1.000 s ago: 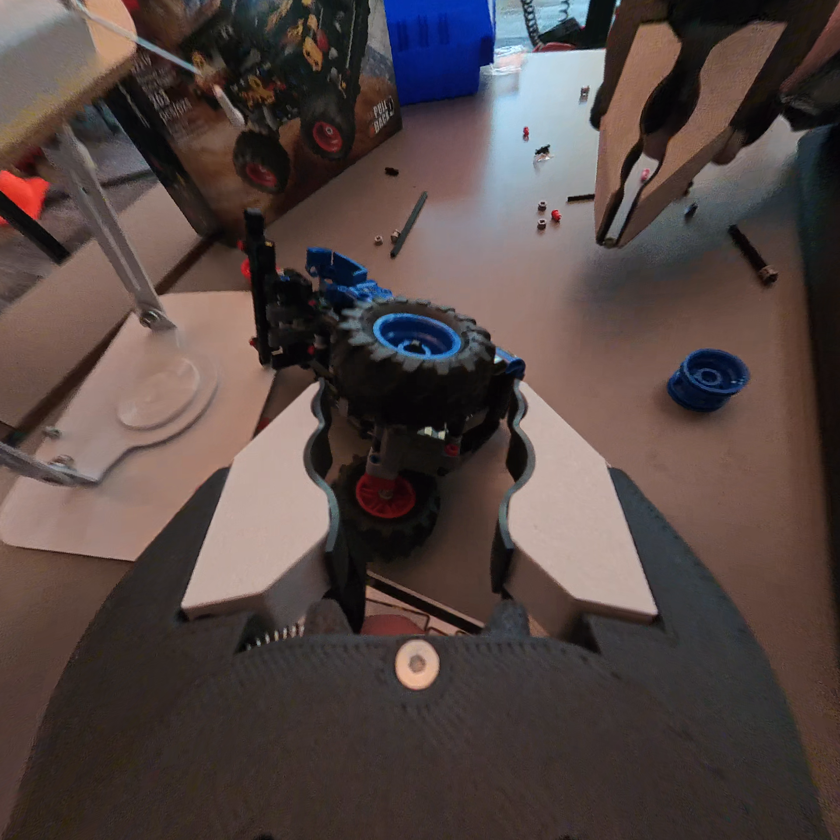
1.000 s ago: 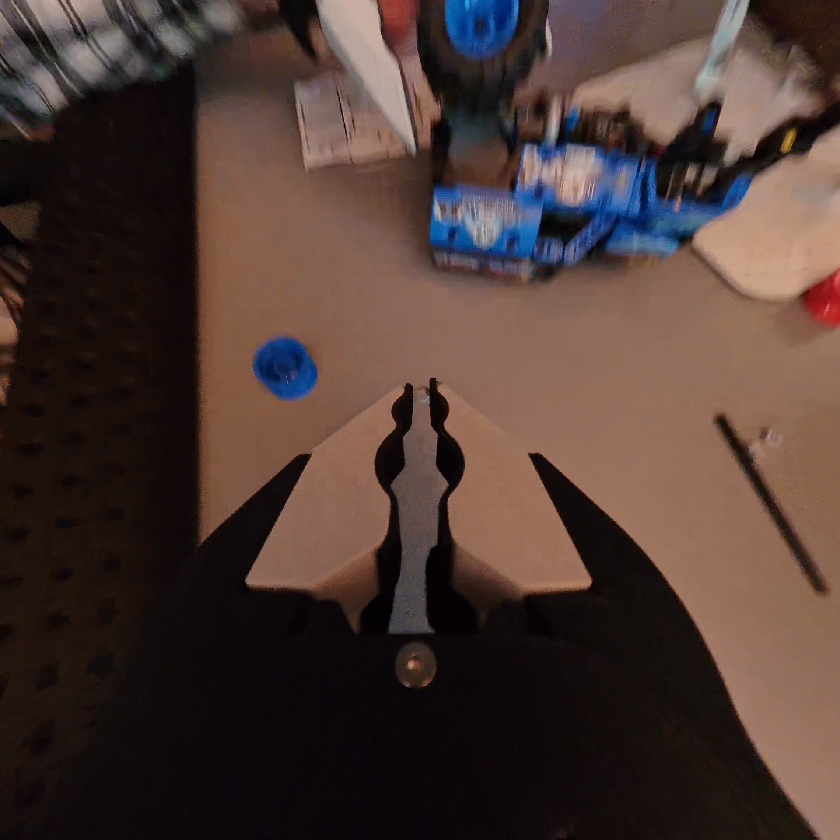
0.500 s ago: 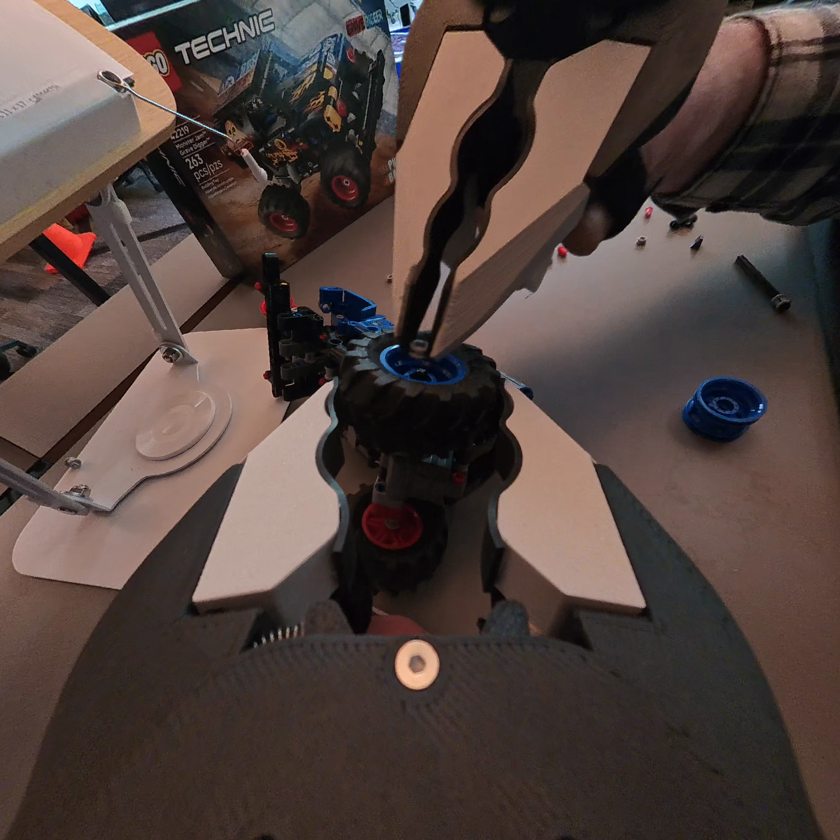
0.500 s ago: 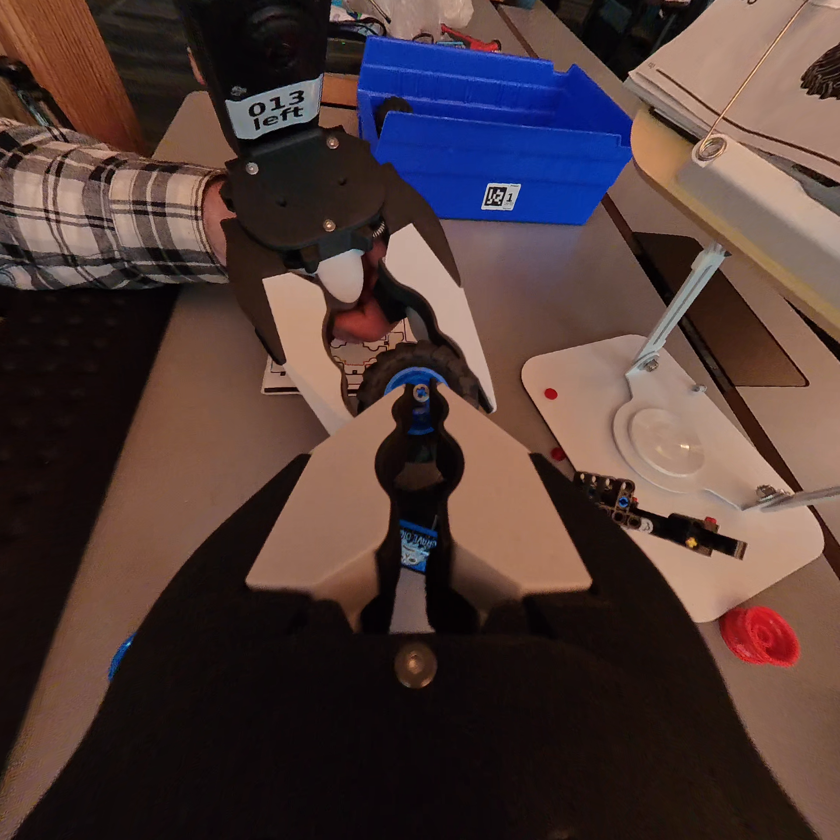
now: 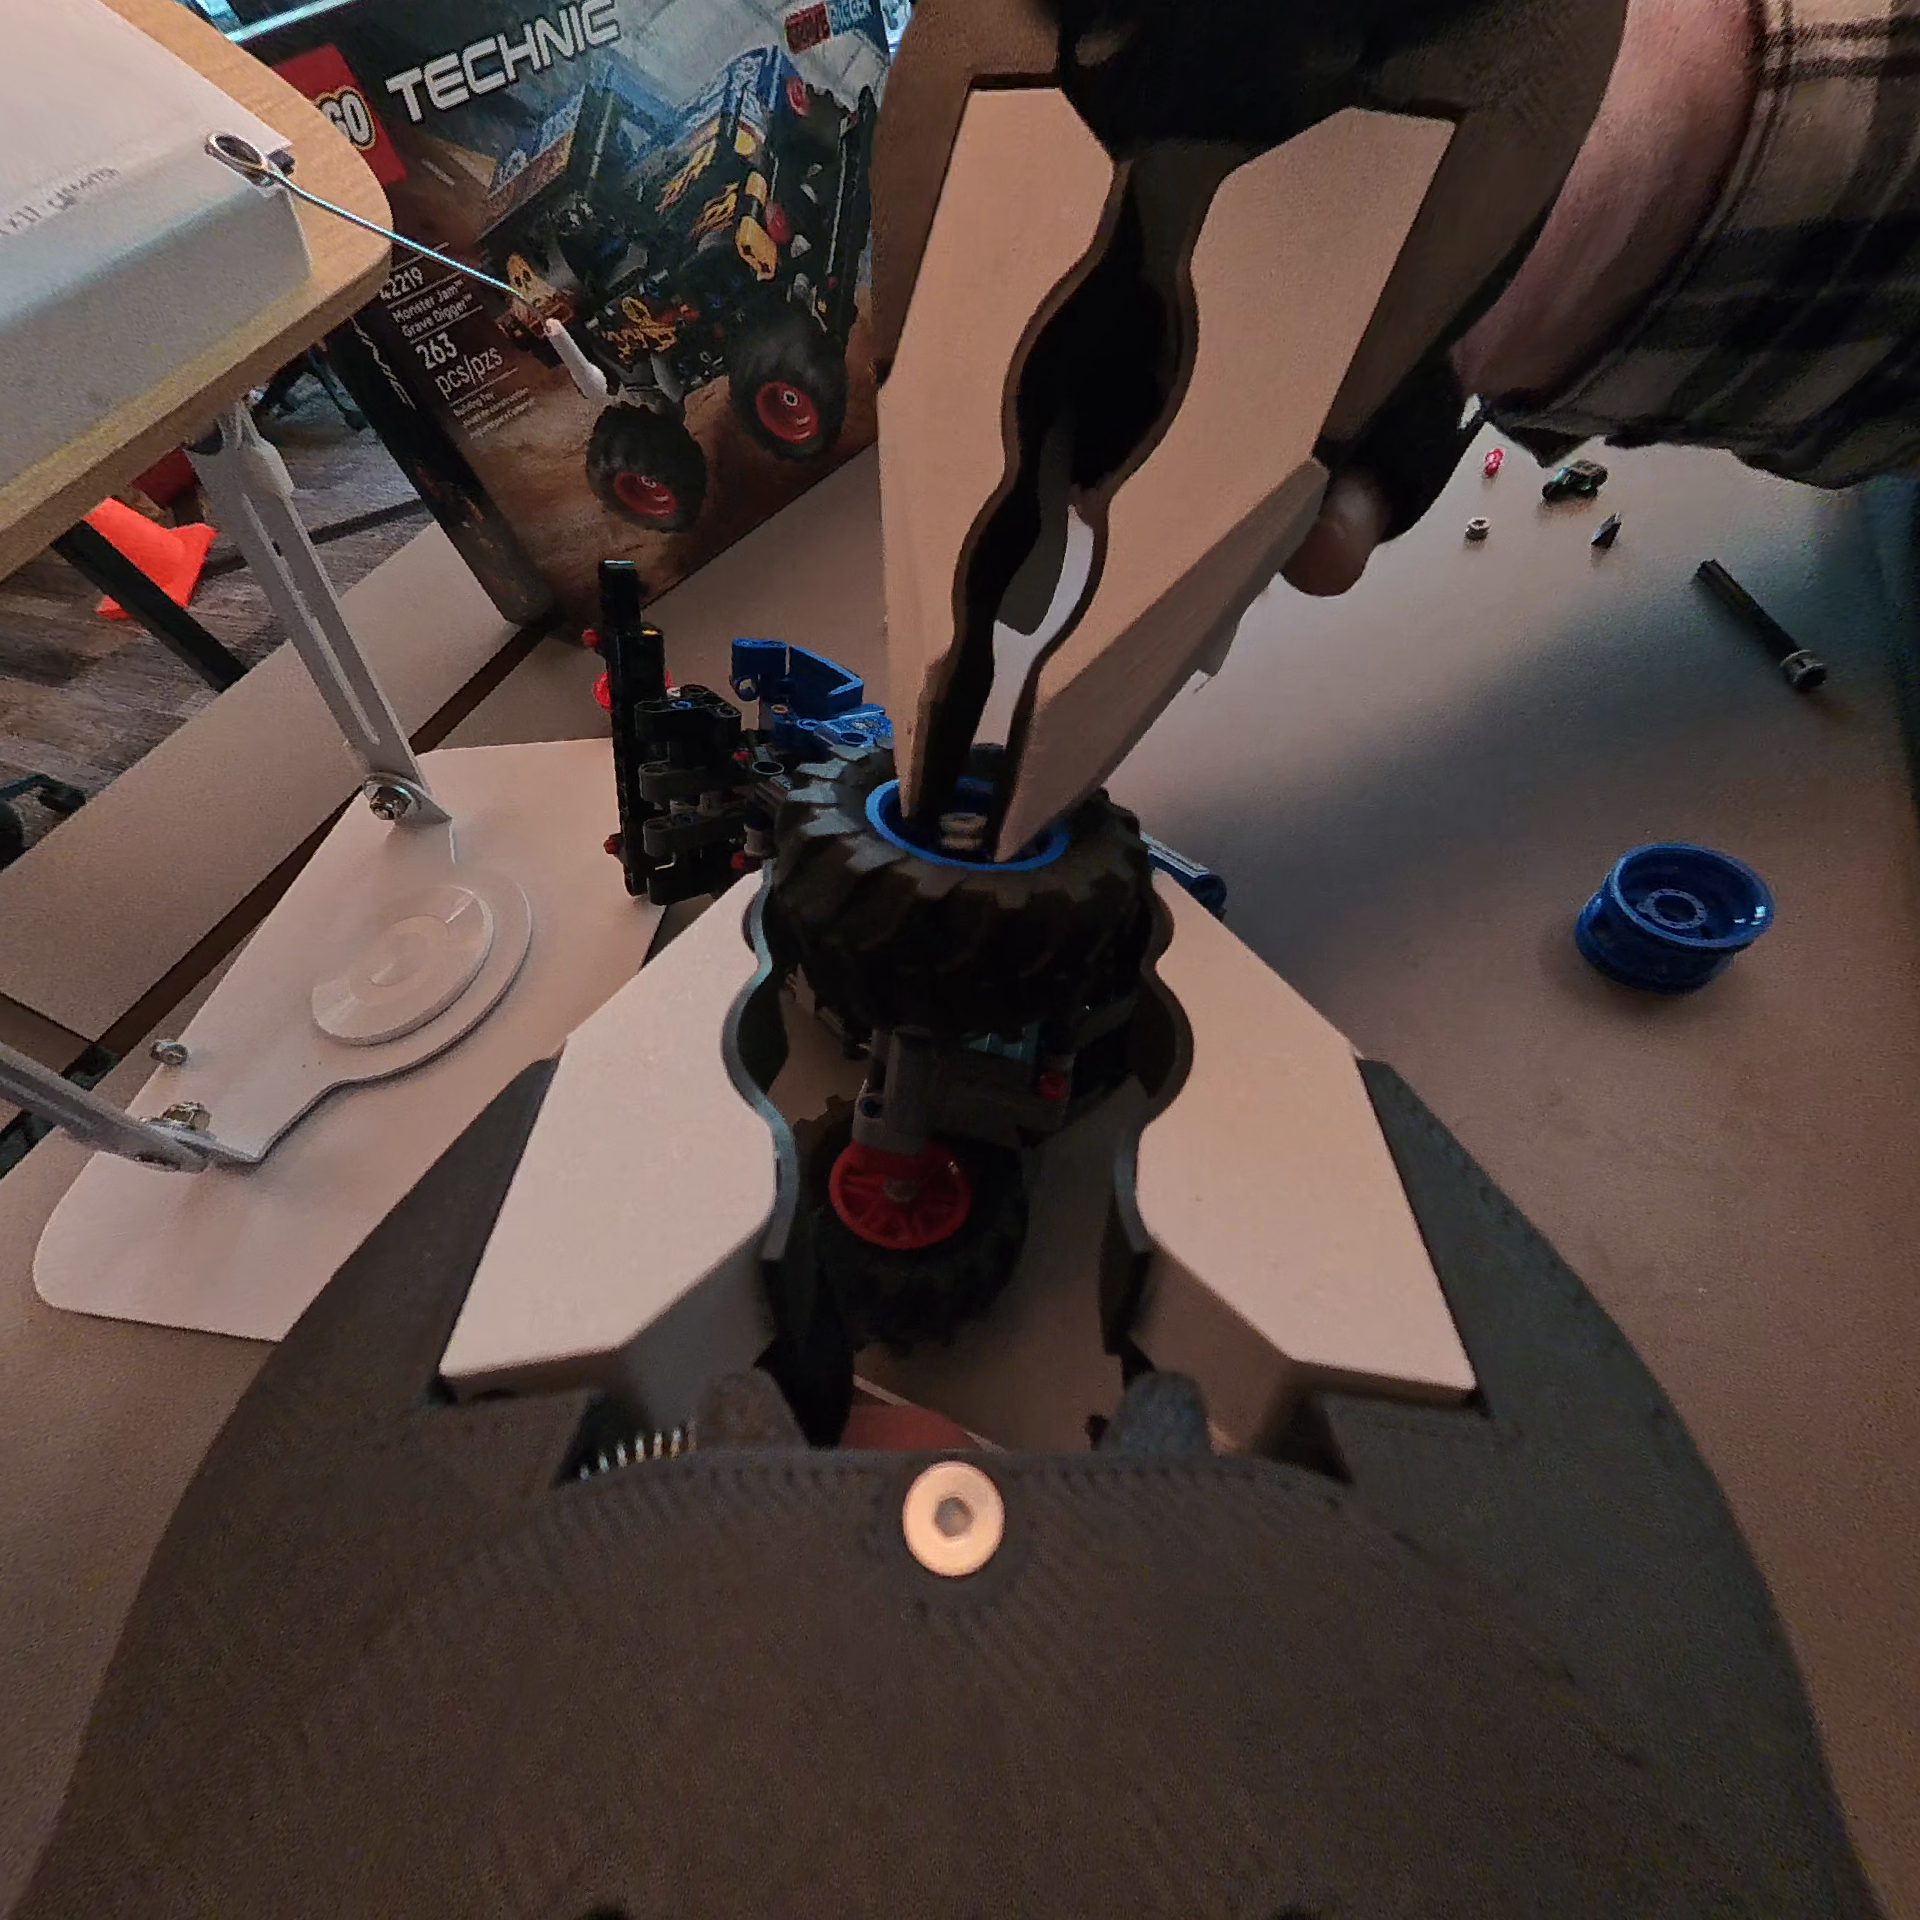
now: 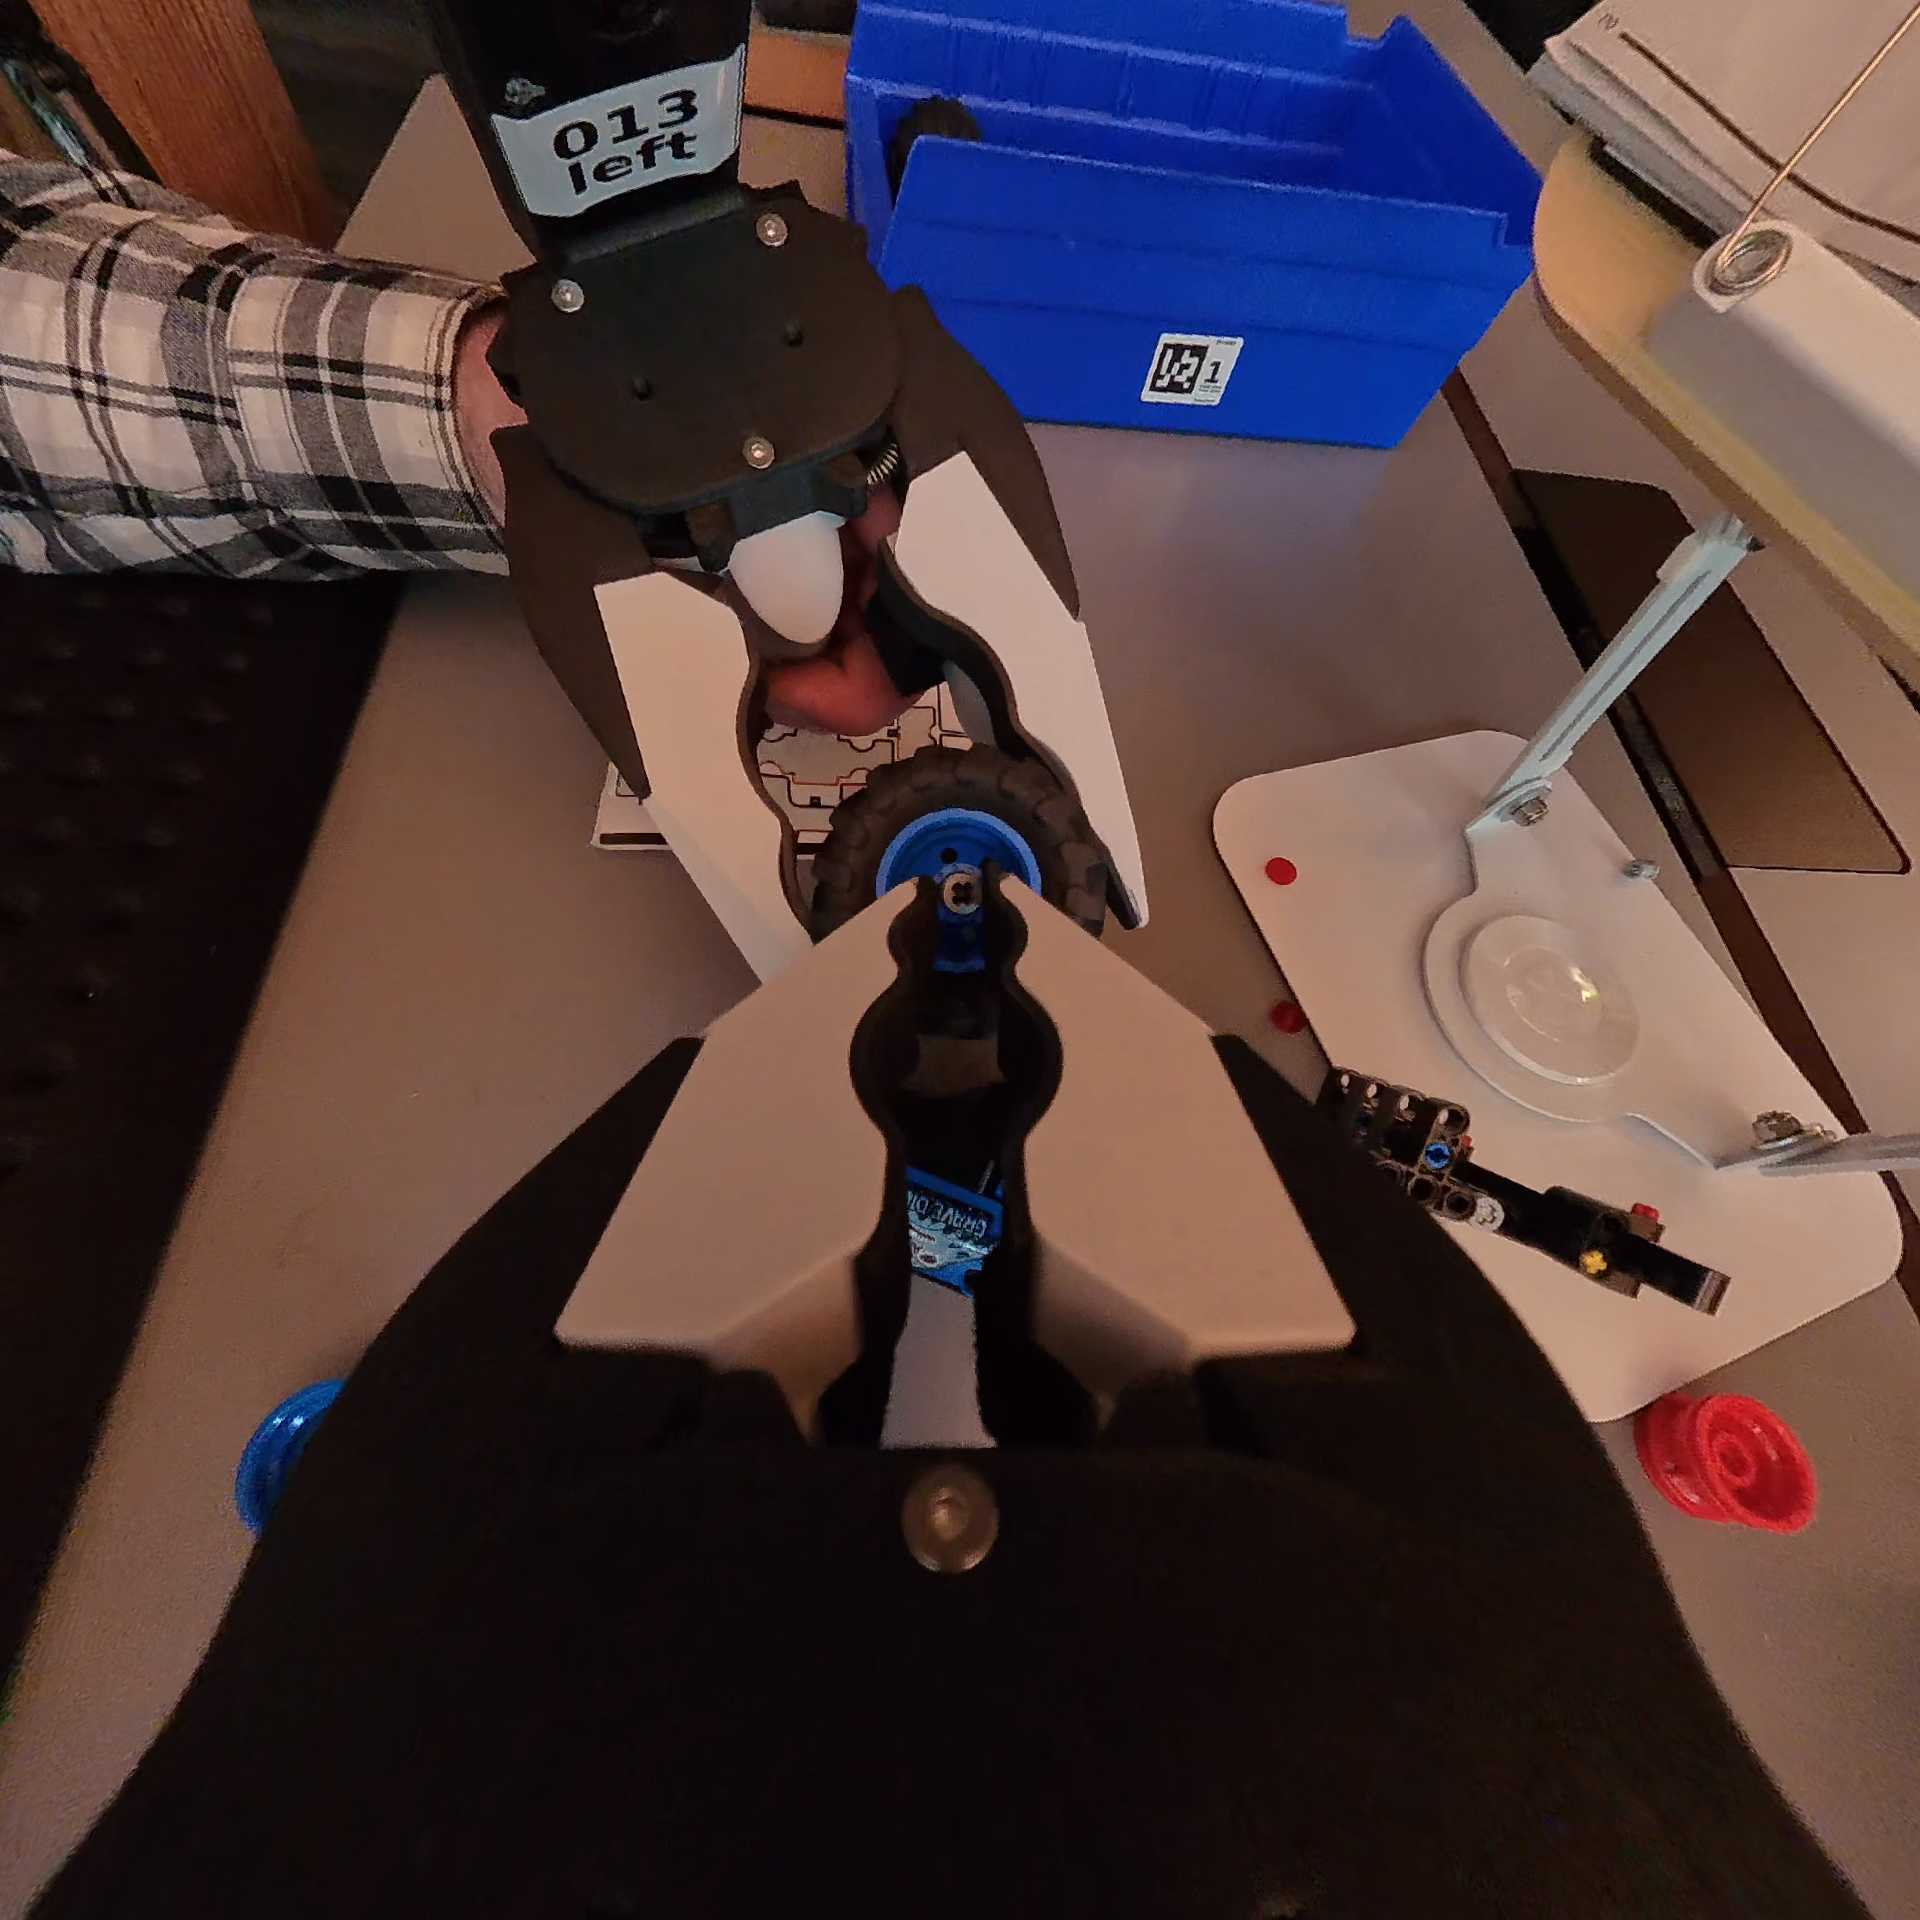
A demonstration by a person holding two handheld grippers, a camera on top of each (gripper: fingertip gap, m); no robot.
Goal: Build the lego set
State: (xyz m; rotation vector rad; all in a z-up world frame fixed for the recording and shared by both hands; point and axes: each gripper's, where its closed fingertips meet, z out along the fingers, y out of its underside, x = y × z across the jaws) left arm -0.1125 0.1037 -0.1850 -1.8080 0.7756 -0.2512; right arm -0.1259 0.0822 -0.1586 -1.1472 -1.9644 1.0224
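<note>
the wheel (image 5: 961,914) is clamped between the left gripper (image 5: 961,997) jaws; the bush (image 6: 957,891), pinched at the right gripper (image 6: 957,896) tips, could be dropped if misaligned.

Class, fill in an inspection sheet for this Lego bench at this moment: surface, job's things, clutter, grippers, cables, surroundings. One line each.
Surface: tan table, evenly lit.
Job's things: partly built truck; its blue-rimmed tyre faces up; loose blue rim; red rim.
Clutter: small pins and a black axle scattered far right.
Grippers: left gripper clamps the tyre; right gripper has its tips in the hub, holding a small grey bush.
Cables: nothing seen.
Surroundings: set box, blue bin, white stand base, an orange cone on the floor.
</note>
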